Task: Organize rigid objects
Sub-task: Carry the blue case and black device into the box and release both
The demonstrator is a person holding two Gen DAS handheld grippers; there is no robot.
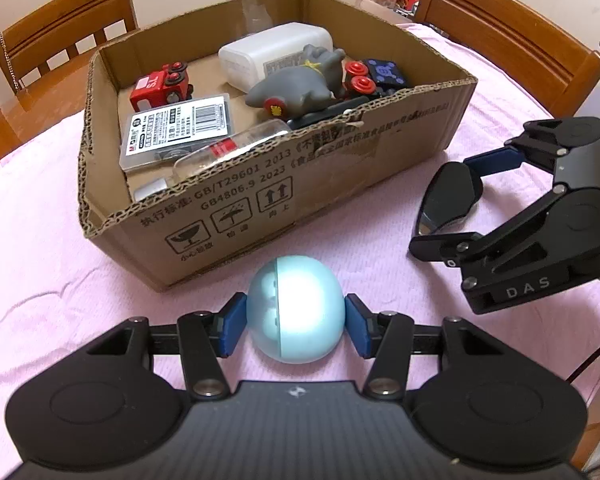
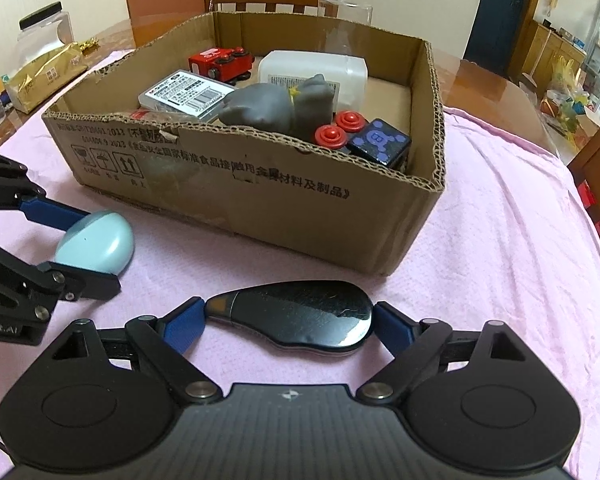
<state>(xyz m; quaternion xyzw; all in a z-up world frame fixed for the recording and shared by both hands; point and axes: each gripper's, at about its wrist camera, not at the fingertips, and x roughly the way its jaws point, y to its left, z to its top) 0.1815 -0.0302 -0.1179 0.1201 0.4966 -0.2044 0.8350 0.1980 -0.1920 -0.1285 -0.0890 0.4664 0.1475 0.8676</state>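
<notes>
A pale blue egg-shaped ball (image 1: 296, 308) rests on the pink cloth in front of the cardboard box (image 1: 300, 184). My left gripper (image 1: 296, 330) is shut on it, one blue pad pressed to each side. To its right lies a black teardrop-shaped mirror (image 2: 300, 312) flat on the cloth, and my right gripper (image 2: 290, 322) is shut on it, pads against its two ends. In the left wrist view the right gripper (image 1: 460, 204) holds the mirror (image 1: 446, 196) beside the box. From the right wrist camera, the left gripper (image 2: 86, 248) grips the ball (image 2: 100, 244).
The box (image 2: 260, 208) holds a red toy truck (image 1: 160, 88), a grey toy animal (image 1: 296, 84), a white container (image 1: 268, 56), a labelled case (image 1: 176, 128), a blue die (image 2: 380, 142) and red-capped pieces. Wooden chairs (image 1: 508, 36) ring the table. A gold packet (image 2: 44, 72) lies far left.
</notes>
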